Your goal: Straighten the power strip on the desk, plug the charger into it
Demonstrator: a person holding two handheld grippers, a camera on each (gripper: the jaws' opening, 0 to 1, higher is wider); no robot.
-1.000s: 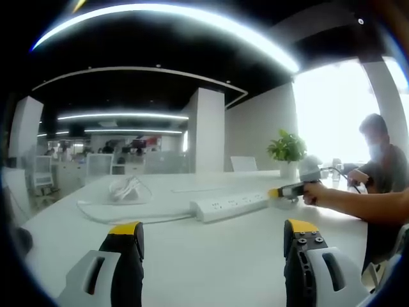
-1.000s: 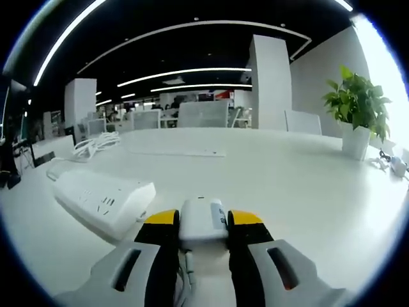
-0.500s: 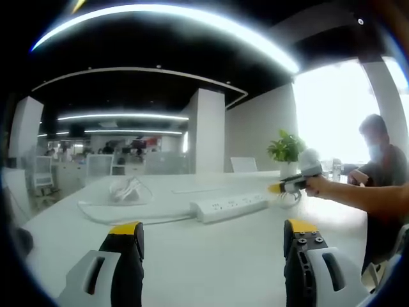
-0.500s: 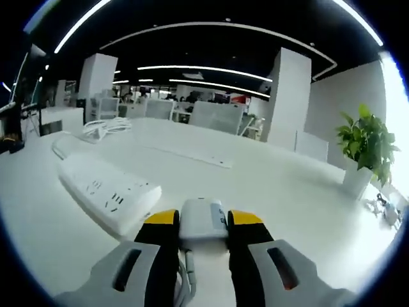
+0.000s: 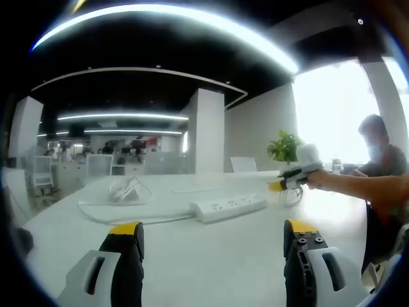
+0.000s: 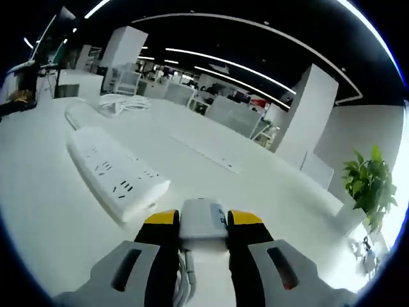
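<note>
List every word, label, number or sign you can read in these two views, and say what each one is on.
No text can be read.
Charger, held in the right tool: a small dark mark on its side, too blurred to read.
Power strip: socket holes, no lettering that can be made out.
Red sign in the far office: too small to read.
</note>
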